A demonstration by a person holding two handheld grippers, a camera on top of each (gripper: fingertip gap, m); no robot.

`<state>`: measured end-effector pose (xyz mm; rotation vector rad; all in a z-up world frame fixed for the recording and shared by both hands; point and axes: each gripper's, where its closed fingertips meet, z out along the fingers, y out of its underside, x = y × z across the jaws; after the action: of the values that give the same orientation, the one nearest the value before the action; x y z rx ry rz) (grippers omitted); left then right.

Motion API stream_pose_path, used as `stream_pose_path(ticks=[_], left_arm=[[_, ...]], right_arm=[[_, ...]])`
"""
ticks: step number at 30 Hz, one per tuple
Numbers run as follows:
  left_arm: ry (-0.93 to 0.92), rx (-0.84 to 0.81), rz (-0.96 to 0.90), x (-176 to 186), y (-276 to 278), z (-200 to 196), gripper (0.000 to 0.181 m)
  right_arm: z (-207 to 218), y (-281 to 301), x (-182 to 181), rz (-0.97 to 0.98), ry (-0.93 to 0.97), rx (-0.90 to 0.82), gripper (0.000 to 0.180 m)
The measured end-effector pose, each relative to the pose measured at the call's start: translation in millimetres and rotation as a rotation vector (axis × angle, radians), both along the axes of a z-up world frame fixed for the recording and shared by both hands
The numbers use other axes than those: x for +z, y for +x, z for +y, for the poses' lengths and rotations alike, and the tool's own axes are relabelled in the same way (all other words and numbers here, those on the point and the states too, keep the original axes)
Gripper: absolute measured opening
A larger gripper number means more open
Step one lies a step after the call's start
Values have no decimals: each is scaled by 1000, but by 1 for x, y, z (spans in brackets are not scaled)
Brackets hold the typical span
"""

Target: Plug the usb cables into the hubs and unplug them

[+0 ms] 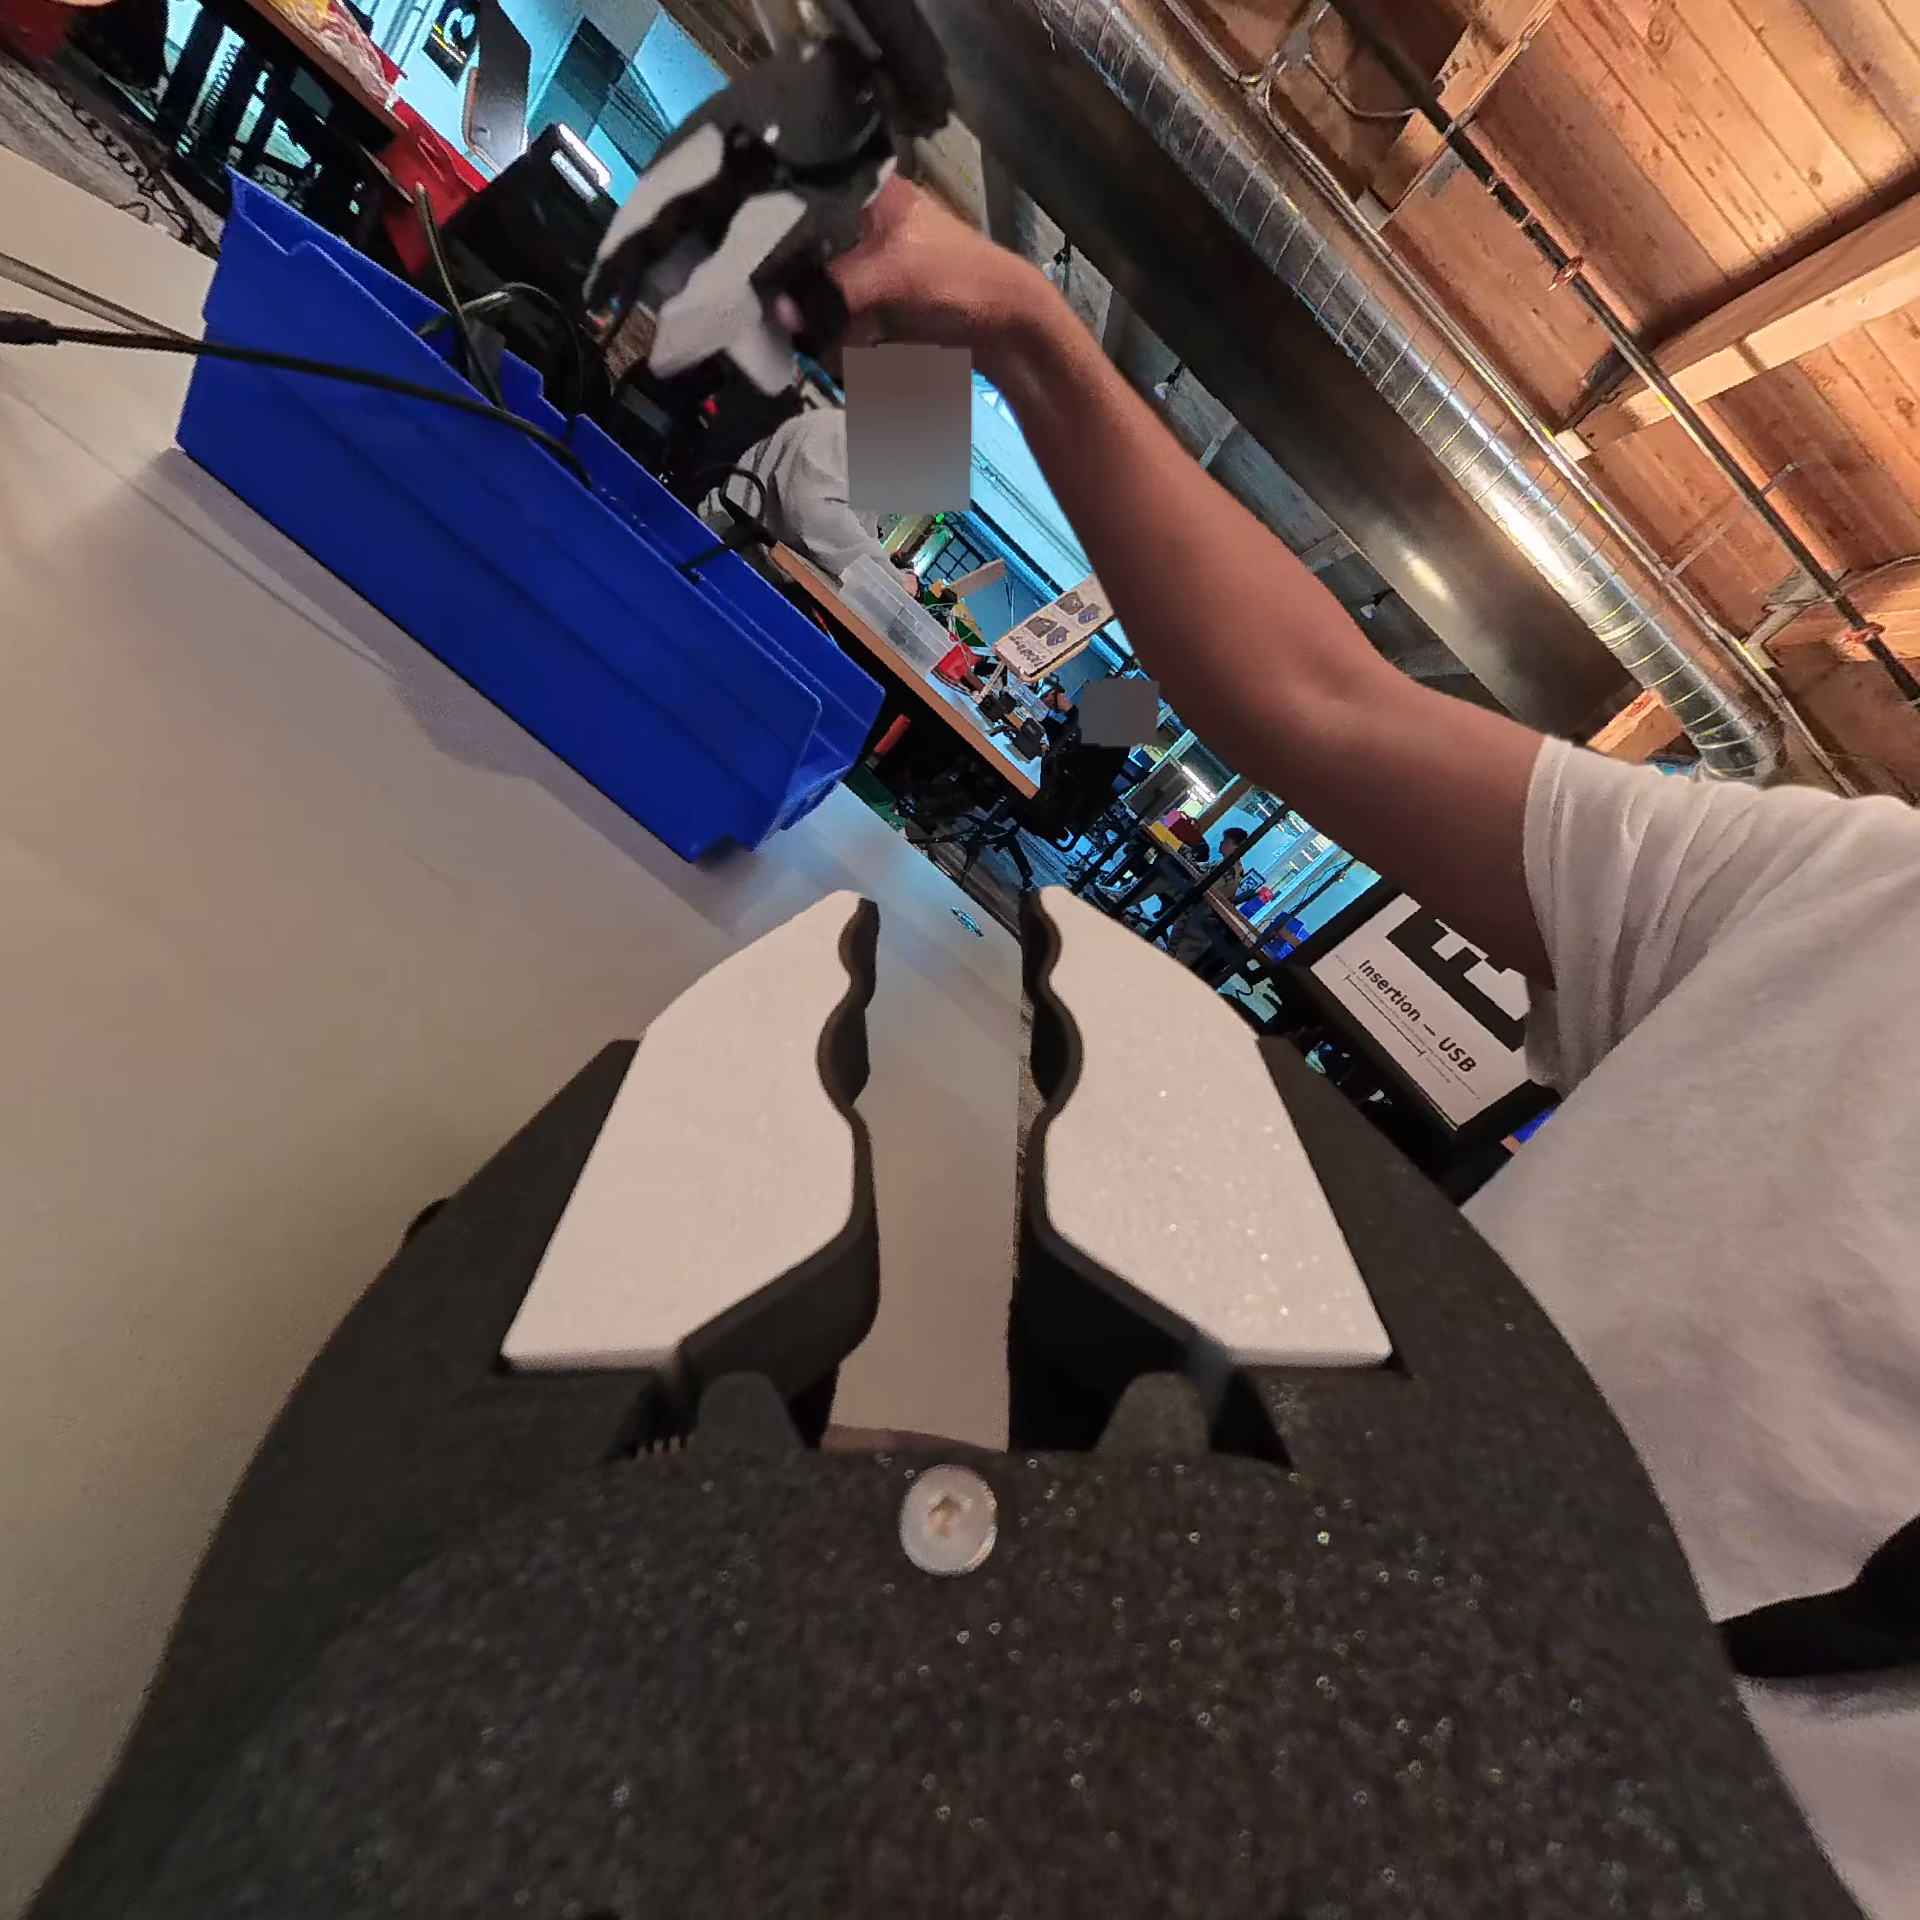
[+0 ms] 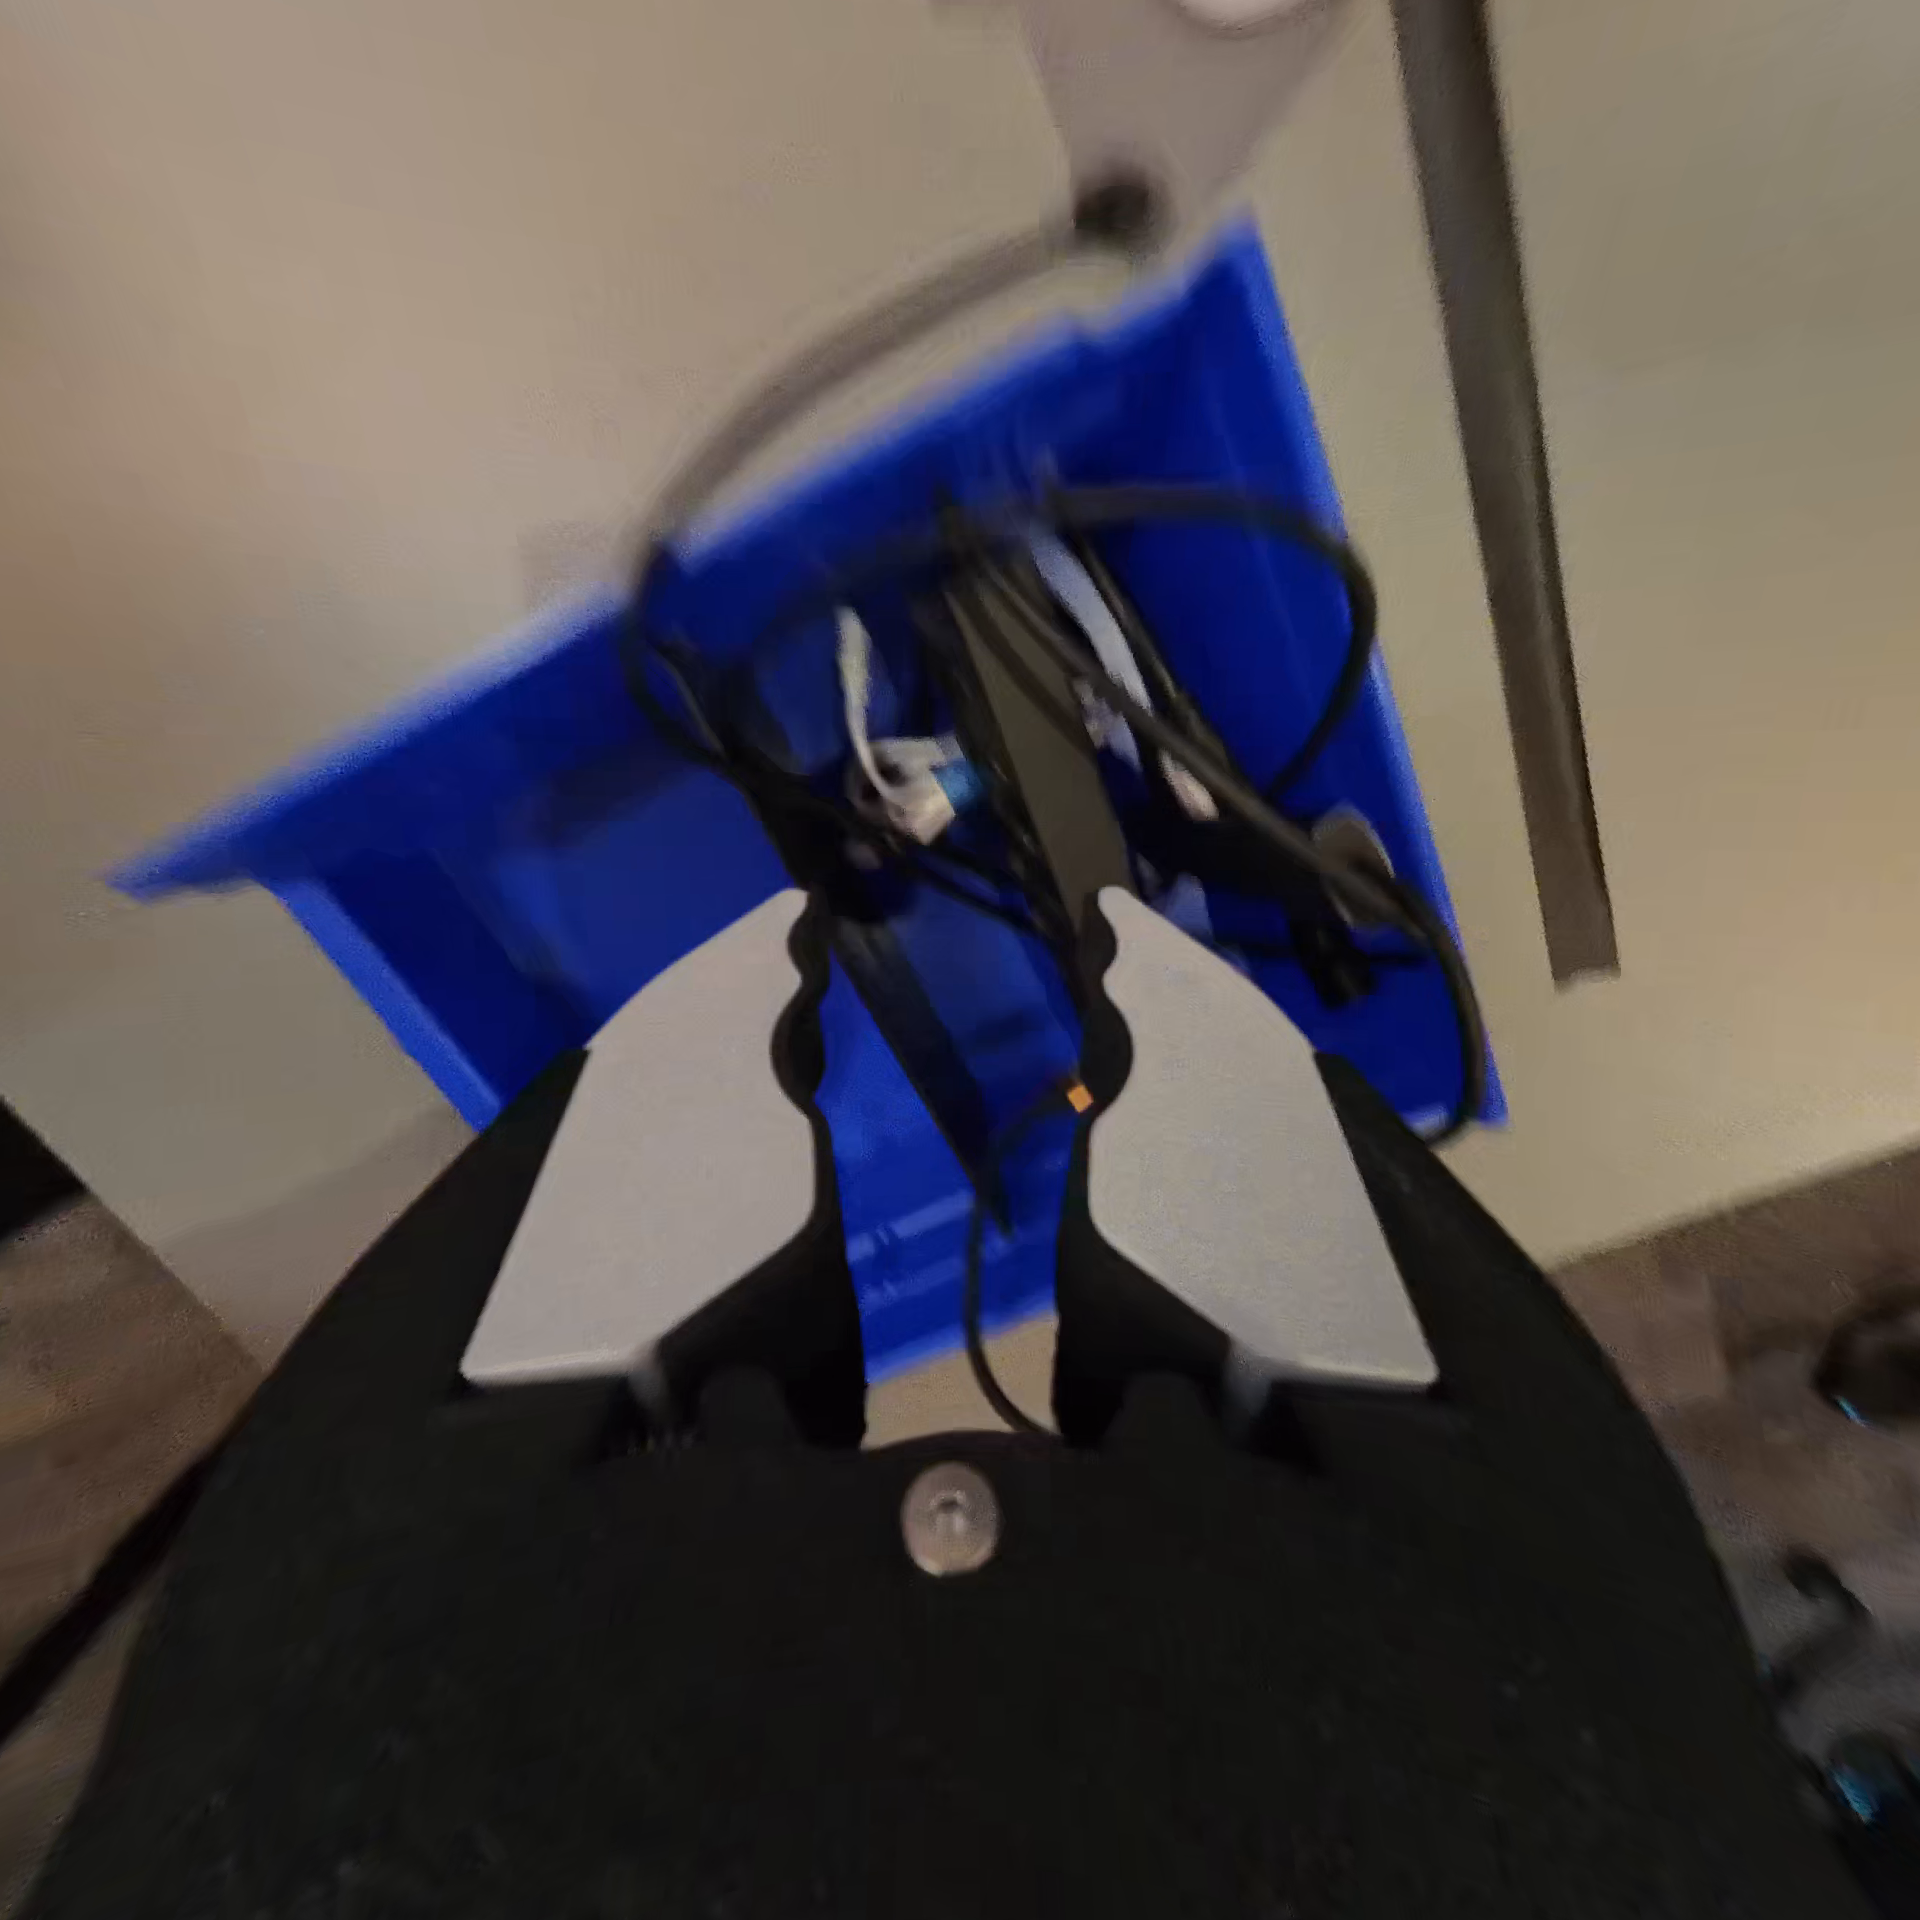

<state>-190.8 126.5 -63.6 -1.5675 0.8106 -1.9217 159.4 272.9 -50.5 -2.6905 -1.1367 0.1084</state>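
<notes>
A blue bin (image 1: 499,561) stands on the white table (image 1: 260,935), with black cables (image 1: 343,374) trailing out over its rim. In the right wrist view the bin (image 2: 540,862) holds a tangle of black USB cables (image 2: 1320,644), long black hubs (image 2: 1039,748) and a white cable with a blue plug (image 2: 935,800). My right gripper (image 2: 956,904) is open and empty, above the bin and looking down into it. It also shows in the left wrist view (image 1: 665,301), held by a hand. My left gripper (image 1: 951,914) is open and empty, low over the table, in front of the bin.
The person's bare arm (image 1: 1195,623) reaches across above the table toward the bin. A grey pole (image 2: 1496,468) and a white stand (image 2: 1143,104) rise beside the bin. The table's edge and dark floor (image 2: 1714,1299) lie at the right. A white sign (image 1: 1423,1008) and other work tables stand behind.
</notes>
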Motion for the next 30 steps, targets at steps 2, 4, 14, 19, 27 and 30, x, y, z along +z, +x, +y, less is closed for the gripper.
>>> stream_pose_path(ticks=[2, 4, 14, 19, 27, 30], left_arm=[[-1, -4, 3, -1, 2, 0, 26], [0, -8, 7, -1, 3, -1, 26], [1, -17, 15, -2, 0, -6, 26], [-7, 0, 20, -4, -5, -2, 26], [-40, 2, 10, -3, -7, -4, 26], [-38, -6, 19, -5, -3, -5, 26]], right_arm=[[5, -31, 9, 47, 64, 19, 62], [11, -54, 4, -24, 140, 94, 83], [35, -68, -60, -642, 108, 283, 13], [42, -71, -19, -621, 250, 291, 4], [-7, 42, 50, -427, 303, 104, 4], [-26, 75, 34, -340, 252, 9, 4]])
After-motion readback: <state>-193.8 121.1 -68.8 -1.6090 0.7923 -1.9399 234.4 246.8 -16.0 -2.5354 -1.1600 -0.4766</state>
